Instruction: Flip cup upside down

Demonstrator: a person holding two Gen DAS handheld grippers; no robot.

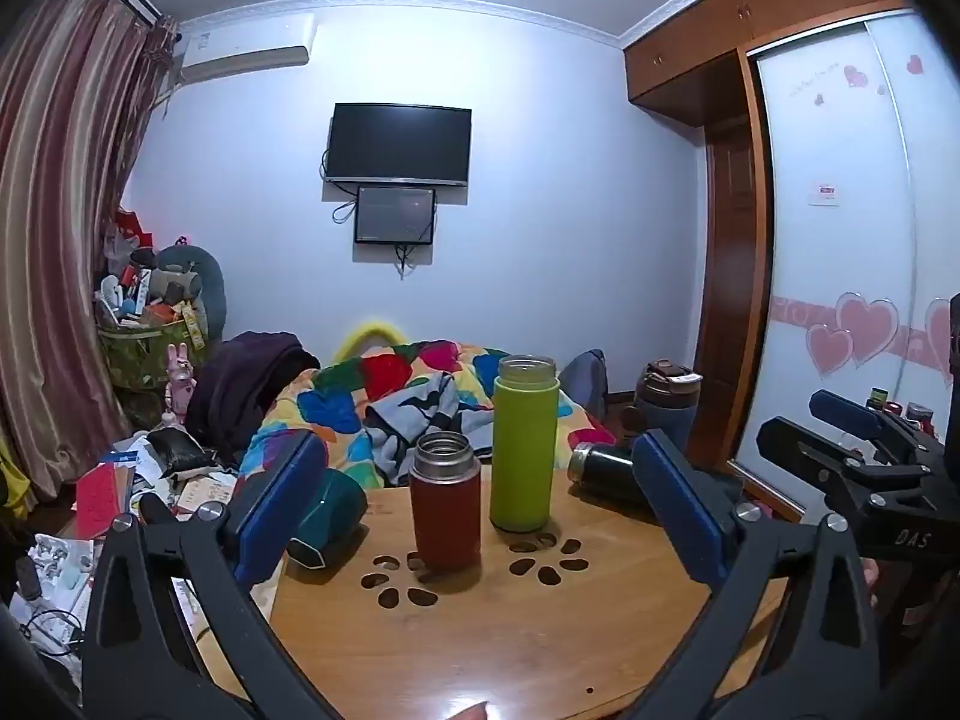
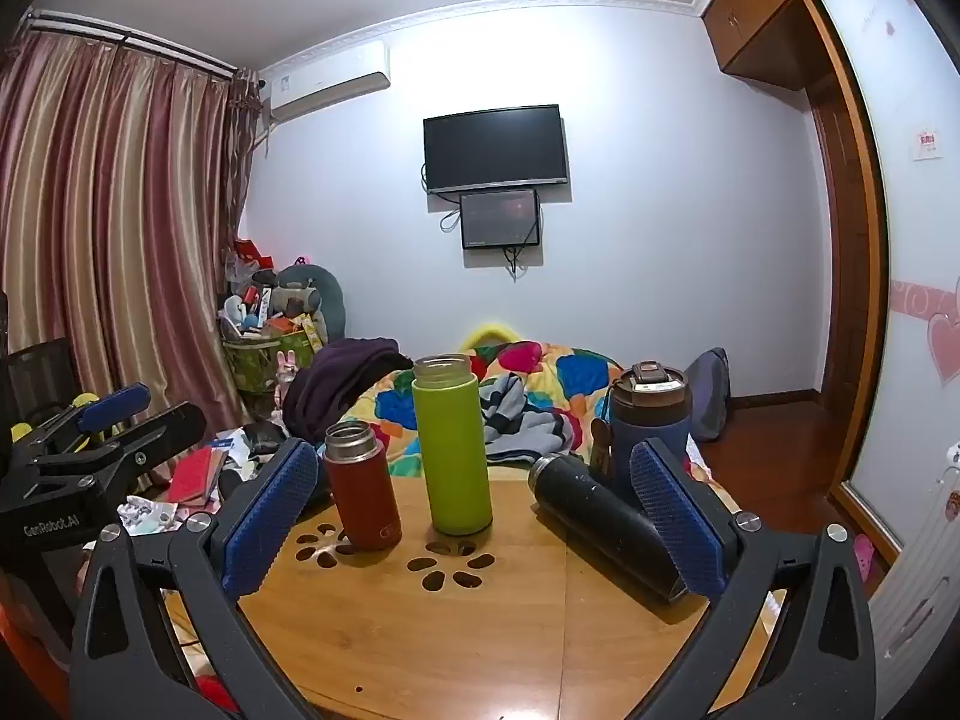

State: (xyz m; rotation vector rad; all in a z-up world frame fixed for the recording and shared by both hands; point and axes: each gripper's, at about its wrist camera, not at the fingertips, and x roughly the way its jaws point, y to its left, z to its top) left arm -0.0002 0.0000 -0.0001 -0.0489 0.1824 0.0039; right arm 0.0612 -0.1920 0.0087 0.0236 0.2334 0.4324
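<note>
A red cup (image 1: 445, 501) with a steel rim stands upright on the round wooden table (image 1: 480, 648), mouth up; it also shows in the right wrist view (image 2: 362, 486). A taller green cup (image 1: 524, 445) stands upright beside it, also in the right wrist view (image 2: 453, 447). A black flask (image 2: 603, 519) lies on its side at the table's right, partly seen in the left wrist view (image 1: 606, 468). My left gripper (image 1: 477, 510) is open and empty, the red cup between its fingers' line but farther ahead. My right gripper (image 2: 474, 510) is open and empty.
A dark teal cup (image 1: 327, 516) lies on its side at the table's left edge. A blue mug with a brown lid (image 2: 648, 420) stands at the back right. A bed with a colourful quilt (image 2: 540, 384) lies behind the table. Clutter covers the floor at left.
</note>
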